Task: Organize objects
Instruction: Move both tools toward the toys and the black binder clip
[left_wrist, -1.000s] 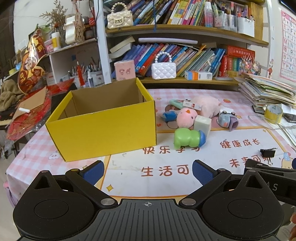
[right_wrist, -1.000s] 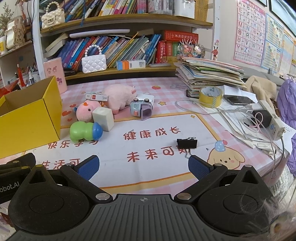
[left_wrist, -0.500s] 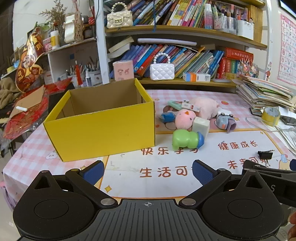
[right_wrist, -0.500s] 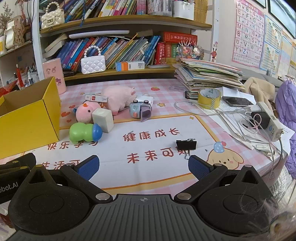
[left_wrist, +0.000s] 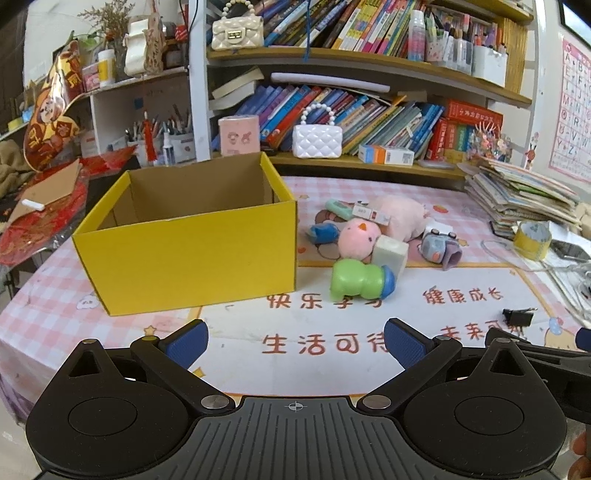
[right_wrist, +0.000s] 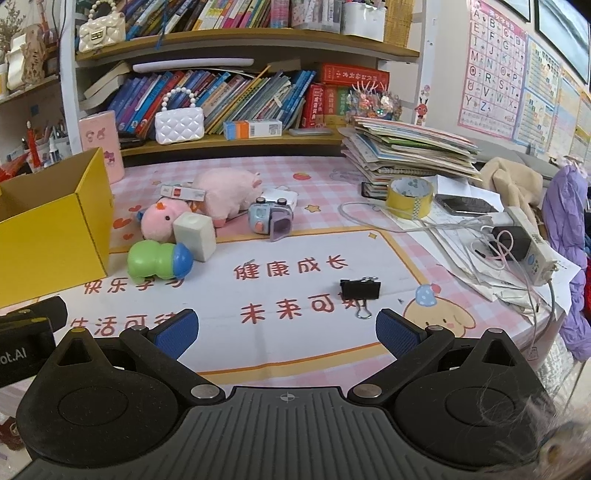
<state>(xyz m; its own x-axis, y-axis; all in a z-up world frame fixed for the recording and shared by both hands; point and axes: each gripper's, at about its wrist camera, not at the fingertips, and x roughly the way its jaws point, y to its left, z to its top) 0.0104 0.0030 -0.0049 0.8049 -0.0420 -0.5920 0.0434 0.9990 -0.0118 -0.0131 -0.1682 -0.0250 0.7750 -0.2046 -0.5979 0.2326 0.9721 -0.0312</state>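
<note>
An open yellow box (left_wrist: 192, 251) stands on the table's left, also in the right wrist view (right_wrist: 51, 225). Right of it lies a heap of toys: a green and blue toy (left_wrist: 360, 279) (right_wrist: 159, 260), a white cube (left_wrist: 389, 253) (right_wrist: 195, 232), a pink chick plush (left_wrist: 358, 236) (right_wrist: 162, 218), a pink pig plush (left_wrist: 402, 214) (right_wrist: 225, 190) and a small blue-grey toy camera (left_wrist: 439, 247) (right_wrist: 269, 218). A black binder clip (right_wrist: 360, 290) (left_wrist: 517, 317) lies nearer. My left gripper (left_wrist: 295, 341) and right gripper (right_wrist: 286, 330) are open, empty, above the table's near edge.
A stack of books (right_wrist: 410, 151), a yellow tape roll (right_wrist: 409, 197), a phone (right_wrist: 465, 205) and a power strip with cables (right_wrist: 524, 247) crowd the table's right side. Bookshelves with a white handbag (right_wrist: 180, 123) stand behind. Red clutter (left_wrist: 40, 218) lies left of the box.
Both grippers have drawn back and up a little from the table, so the box and toys look slightly farther. Both stay open. Nothing on the table has moved.
</note>
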